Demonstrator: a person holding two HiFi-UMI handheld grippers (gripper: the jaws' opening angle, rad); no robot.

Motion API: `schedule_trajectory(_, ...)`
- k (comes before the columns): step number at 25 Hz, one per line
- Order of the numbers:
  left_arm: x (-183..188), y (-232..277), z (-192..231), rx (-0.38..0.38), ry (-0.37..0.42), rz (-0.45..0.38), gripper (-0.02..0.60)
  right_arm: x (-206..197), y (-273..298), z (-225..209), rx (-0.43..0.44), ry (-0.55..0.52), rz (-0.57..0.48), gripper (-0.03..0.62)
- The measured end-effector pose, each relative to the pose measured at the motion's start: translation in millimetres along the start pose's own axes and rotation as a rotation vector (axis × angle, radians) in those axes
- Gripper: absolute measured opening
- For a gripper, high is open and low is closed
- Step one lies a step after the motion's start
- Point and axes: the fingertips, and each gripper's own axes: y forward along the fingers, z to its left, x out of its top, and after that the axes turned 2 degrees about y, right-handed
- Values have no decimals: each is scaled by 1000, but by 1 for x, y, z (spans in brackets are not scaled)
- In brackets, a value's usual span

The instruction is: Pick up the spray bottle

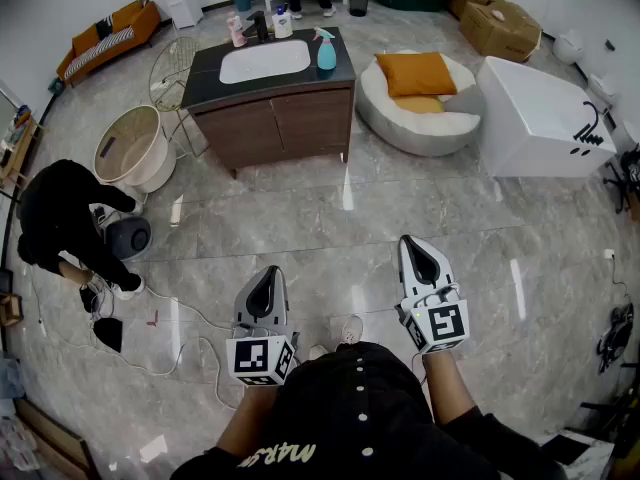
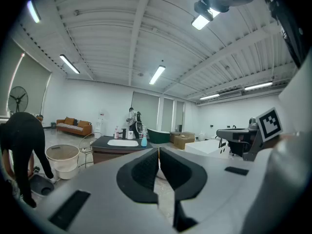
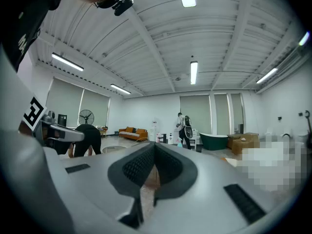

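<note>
Spray bottle [image 1: 326, 50] upright on vanity counter [image 1: 205, 68], beside basin [image 1: 265, 61], well ahead of both jaw pairs. Left gripper [image 1: 264, 278] dips slightly, right gripper [image 1: 416, 248] level. Both at waist, jaws closed, holding nothing.

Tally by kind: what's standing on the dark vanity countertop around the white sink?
Blue plastic spray bottle: 1
Small pink bottle: 1
White plastic container: 1
Black faucet: 1
Total: 4
</note>
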Motion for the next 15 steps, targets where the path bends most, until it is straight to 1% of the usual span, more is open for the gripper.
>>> schedule_trajectory(10, 0, 16, -9, 3, 7, 9, 17, -3, 7, -18, 16, -6, -13, -5)
schedule_trajectory(15, 2, 29, -16, 21, 7, 13, 17, -3, 13, -37, 8, 32, -27, -5)
